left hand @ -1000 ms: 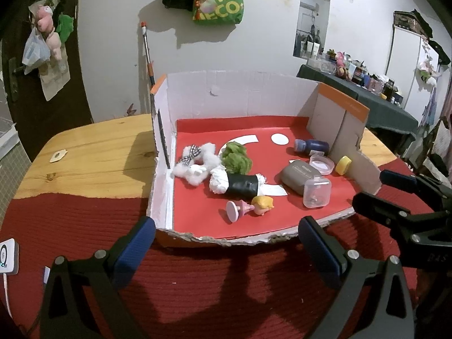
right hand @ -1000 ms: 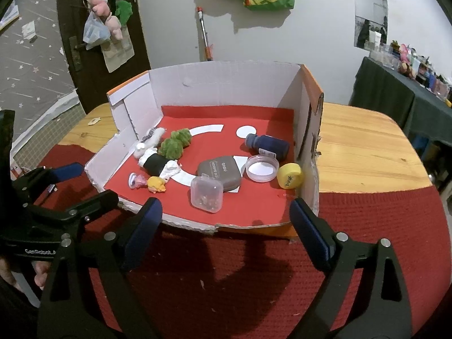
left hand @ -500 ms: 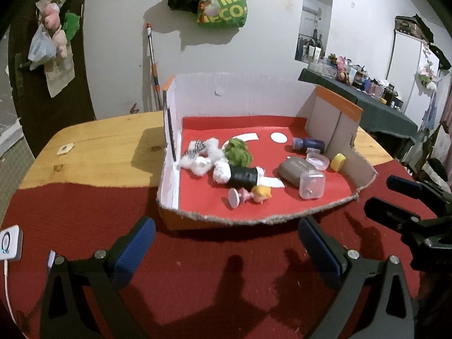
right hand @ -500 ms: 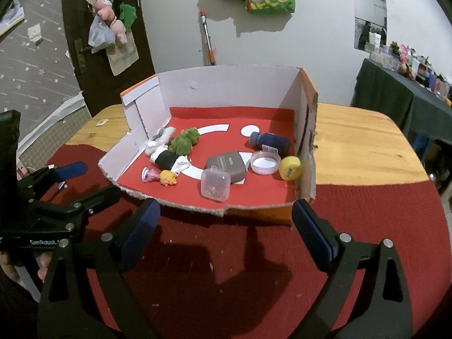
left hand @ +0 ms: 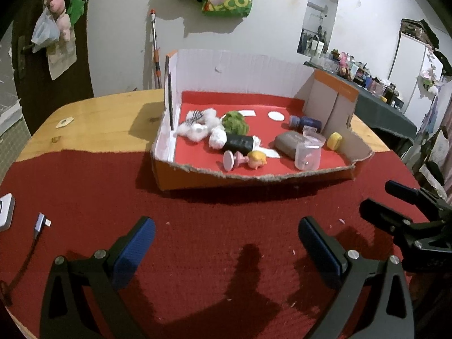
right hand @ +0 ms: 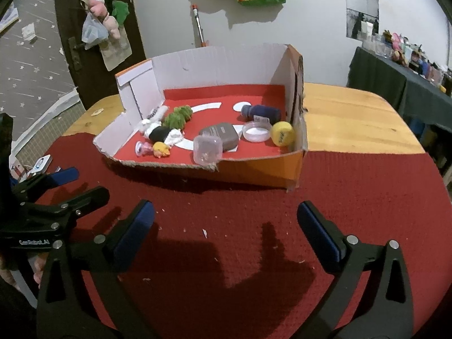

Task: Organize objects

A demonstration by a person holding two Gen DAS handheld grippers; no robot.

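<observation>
Left wrist view: the left gripper is held spread and empty above the red cloth. The cardboard box ahead holds soft plush toys, likely light and easily pinched.

Right wrist view: the right gripper, just opened wider, grasps nothing. The clear plastic container, judged rigid and slippery, is best taken across its 2 flat sides.

Box: on the worktop, ahead of my tongs. In it, left to right: plush toy, doll figure, clear jar, round lid. Bottle lies behind the jar. Cable: on cloth, far left.
</observation>
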